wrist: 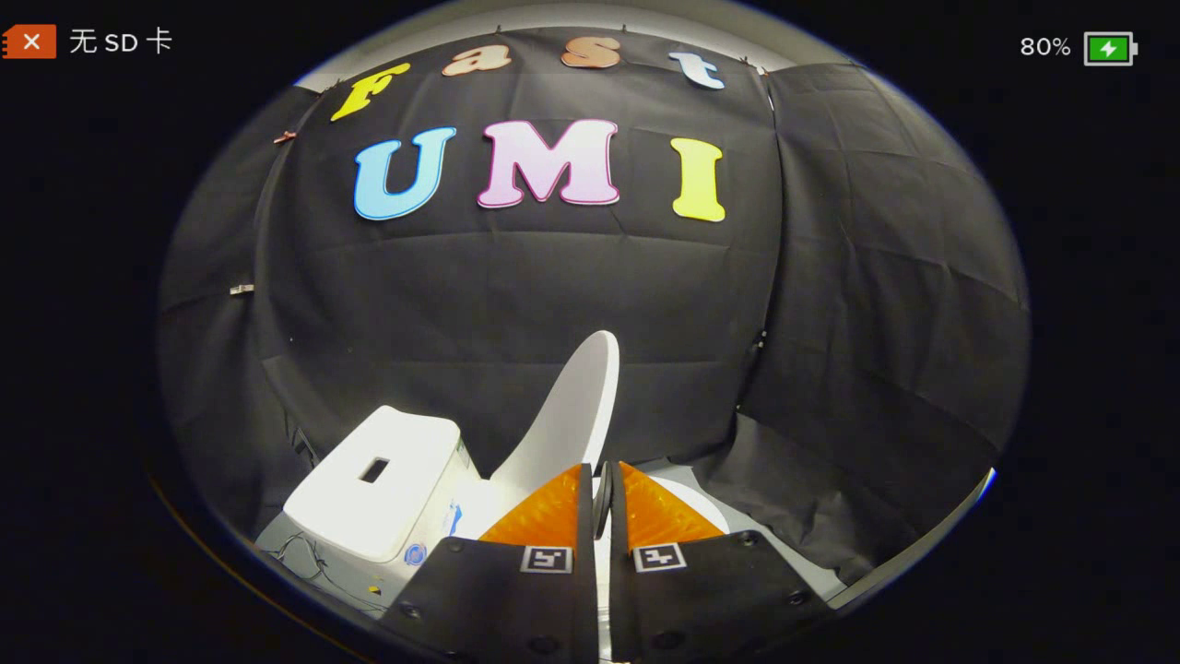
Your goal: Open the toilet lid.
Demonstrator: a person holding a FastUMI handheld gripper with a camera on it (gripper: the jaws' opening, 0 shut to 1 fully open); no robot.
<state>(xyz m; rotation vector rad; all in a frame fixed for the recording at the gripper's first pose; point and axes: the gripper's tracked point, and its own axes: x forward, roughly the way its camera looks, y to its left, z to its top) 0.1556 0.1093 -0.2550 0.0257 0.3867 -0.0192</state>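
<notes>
Item: white plastic toilet lid (576, 406), raised steeply, edge pinched between orange ribbed fingers (544, 512) of gripper (602, 489). Risk: early release lets lid fall shut.

Your gripper (602, 503) has its orange fingers (544, 512) drawn nearly together on the thin edge of the raised toilet lid (572, 415), which stands tilted right ahead and blocks the straight path. To its left the white tank (378, 484) takes up the room. To the right you have open space up to the black cloth wall (876, 323).
</notes>
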